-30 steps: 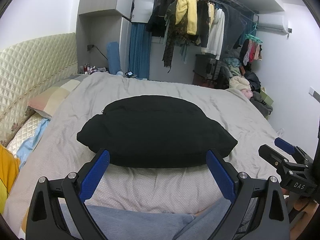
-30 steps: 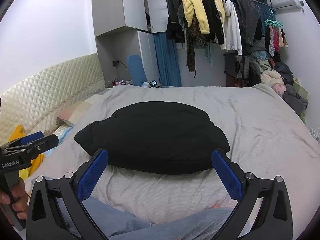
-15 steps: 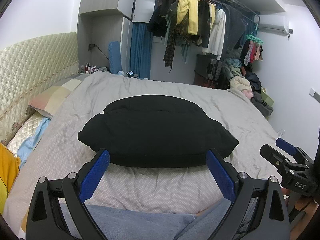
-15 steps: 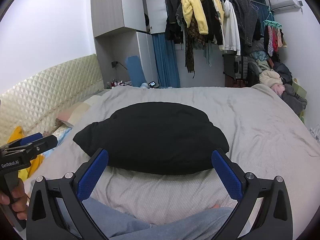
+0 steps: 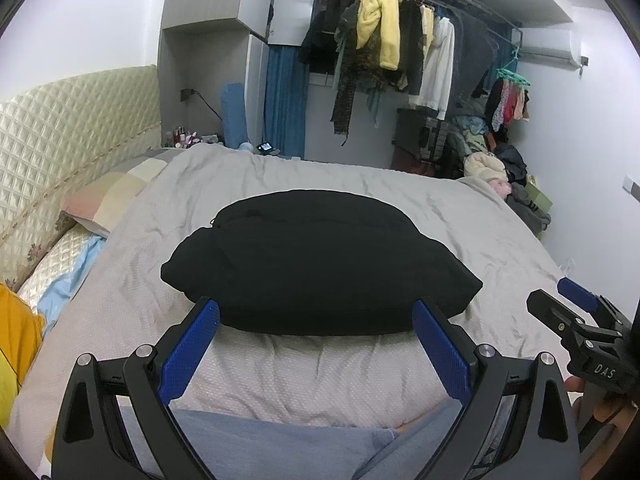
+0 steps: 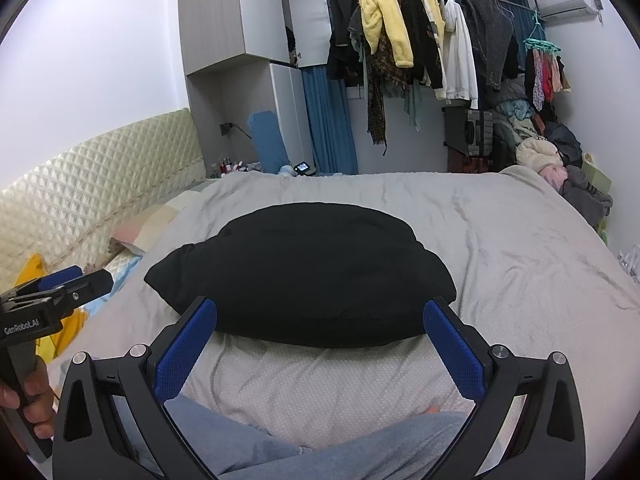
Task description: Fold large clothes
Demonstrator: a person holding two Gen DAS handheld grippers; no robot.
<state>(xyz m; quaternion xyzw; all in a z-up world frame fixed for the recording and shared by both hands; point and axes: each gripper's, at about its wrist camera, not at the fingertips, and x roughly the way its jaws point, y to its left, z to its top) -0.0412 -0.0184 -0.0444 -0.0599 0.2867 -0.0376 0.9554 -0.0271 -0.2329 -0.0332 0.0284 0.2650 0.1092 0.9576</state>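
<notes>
The grey bed is being occupied at its middle by the black garment, lying as a compact folded bundle. The left gripper and right gripper are being held wide open before it, nothing gripped. If only the top layer is being pinched, the fold is likely being undone.
</notes>
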